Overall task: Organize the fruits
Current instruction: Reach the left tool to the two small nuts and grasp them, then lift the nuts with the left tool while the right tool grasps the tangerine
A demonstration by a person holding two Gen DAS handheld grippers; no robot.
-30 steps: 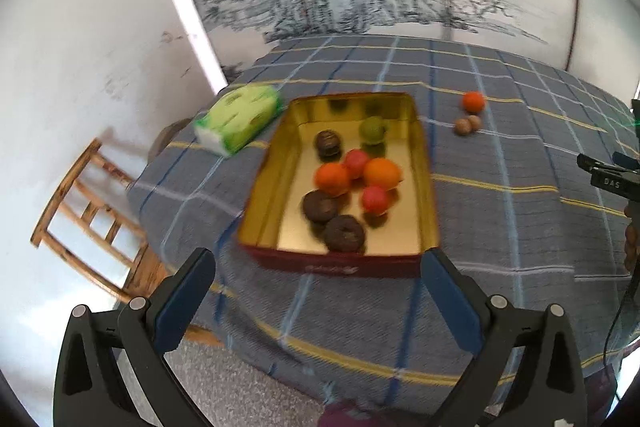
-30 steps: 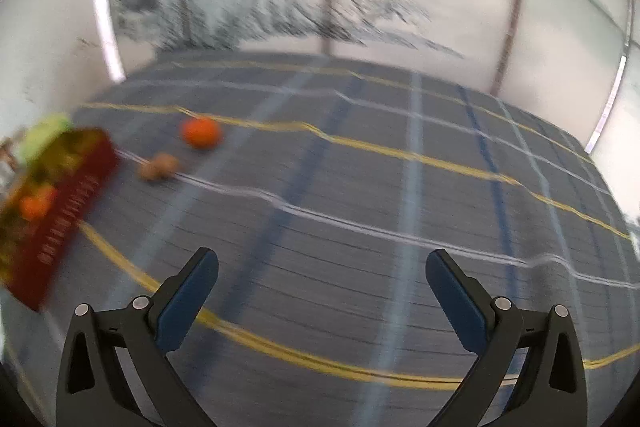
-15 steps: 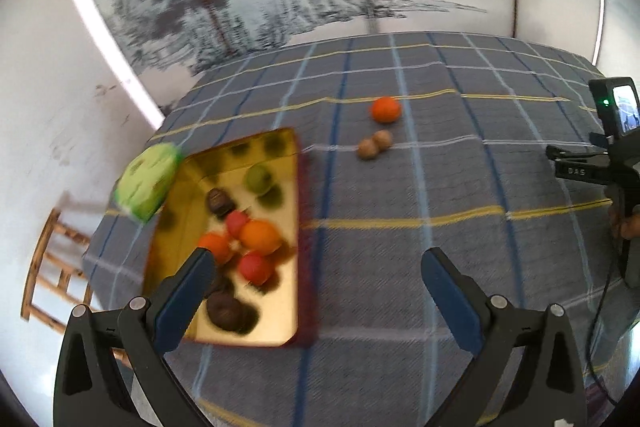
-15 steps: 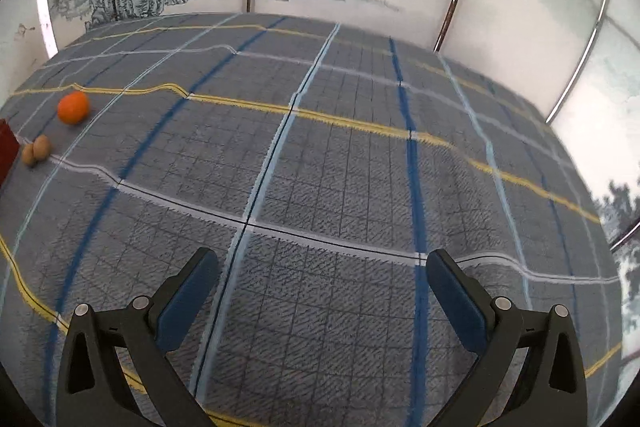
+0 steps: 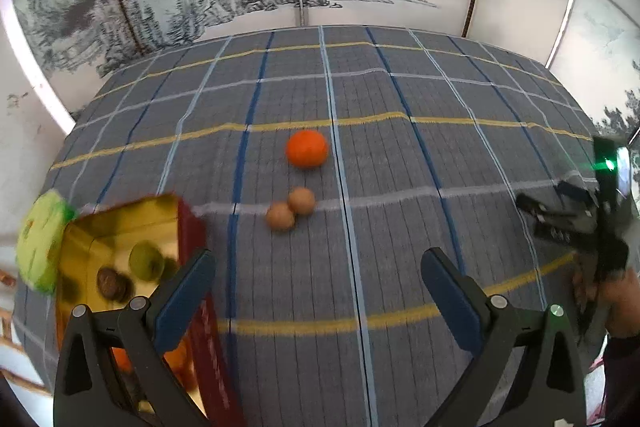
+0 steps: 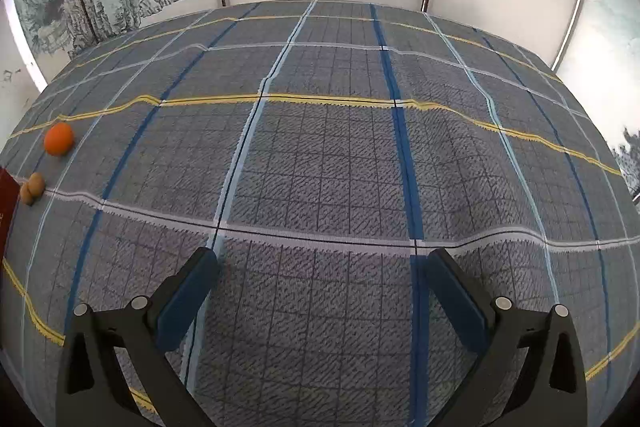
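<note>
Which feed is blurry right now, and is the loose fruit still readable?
Left wrist view: the tin box and green pack at left smear with motion blur; the orange and two brown fruits read sharp. Right wrist view: crisp, with fisheye bending of the tablecloth.

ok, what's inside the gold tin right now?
In the gold tin: a green fruit, a dark brown fruit and an orange fruit down low. The left gripper, open, covers the near part, so a full count is not possible.
</note>
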